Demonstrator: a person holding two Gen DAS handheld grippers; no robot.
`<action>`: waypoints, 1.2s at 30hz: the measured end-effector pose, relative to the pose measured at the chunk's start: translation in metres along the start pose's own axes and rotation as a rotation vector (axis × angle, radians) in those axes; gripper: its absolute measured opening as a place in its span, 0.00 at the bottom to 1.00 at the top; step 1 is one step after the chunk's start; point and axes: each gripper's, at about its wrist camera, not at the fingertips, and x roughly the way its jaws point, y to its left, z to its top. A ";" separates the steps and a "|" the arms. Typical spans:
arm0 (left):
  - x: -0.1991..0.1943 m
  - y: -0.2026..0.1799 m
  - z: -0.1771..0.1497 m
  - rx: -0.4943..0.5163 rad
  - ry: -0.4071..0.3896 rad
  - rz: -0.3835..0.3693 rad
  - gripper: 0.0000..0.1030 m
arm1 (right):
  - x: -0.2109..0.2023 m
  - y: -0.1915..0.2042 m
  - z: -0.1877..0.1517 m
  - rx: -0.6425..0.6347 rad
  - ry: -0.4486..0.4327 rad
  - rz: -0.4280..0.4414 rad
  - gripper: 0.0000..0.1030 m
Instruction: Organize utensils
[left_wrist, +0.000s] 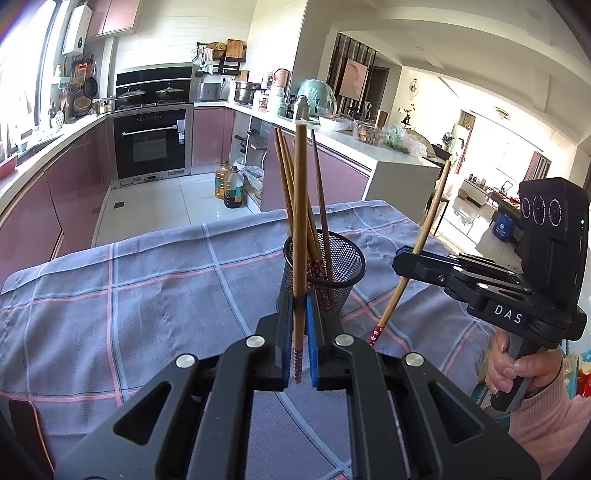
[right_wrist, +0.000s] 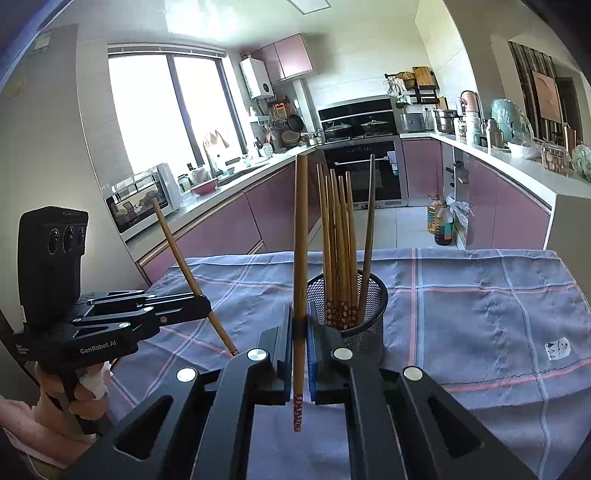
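A black mesh cup (left_wrist: 345, 267) (right_wrist: 369, 325) stands on the checked grey cloth (left_wrist: 147, 288) (right_wrist: 480, 302) with several wooden chopsticks (left_wrist: 286, 177) (right_wrist: 338, 229) upright in it. My left gripper (left_wrist: 300, 295) (right_wrist: 203, 304) is shut on one chopstick (left_wrist: 300, 203) (right_wrist: 184, 258), held just in front of the cup with its patterned red end down. My right gripper (right_wrist: 300, 317) (left_wrist: 406, 260) is shut on another chopstick (right_wrist: 301, 240) (left_wrist: 432, 214), lifted off the cloth to the right of the cup and, in the left wrist view, tilted.
The cloth-covered table ends at a far edge (left_wrist: 236, 221), with kitchen floor, oil bottles (left_wrist: 232, 186) and pink cabinets beyond. A hand (left_wrist: 517, 365) in a pink sleeve grips the right handle. A white label (right_wrist: 557, 349) is sewn on the cloth at right.
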 end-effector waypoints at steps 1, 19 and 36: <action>-0.001 -0.001 0.000 0.002 -0.001 0.000 0.07 | 0.000 0.002 0.000 -0.005 -0.001 0.003 0.05; -0.016 -0.007 0.013 0.017 -0.024 -0.037 0.07 | -0.001 0.010 0.018 -0.049 -0.037 0.011 0.05; 0.013 -0.007 0.020 0.016 0.015 -0.068 0.05 | 0.020 0.007 0.019 -0.047 0.006 0.037 0.05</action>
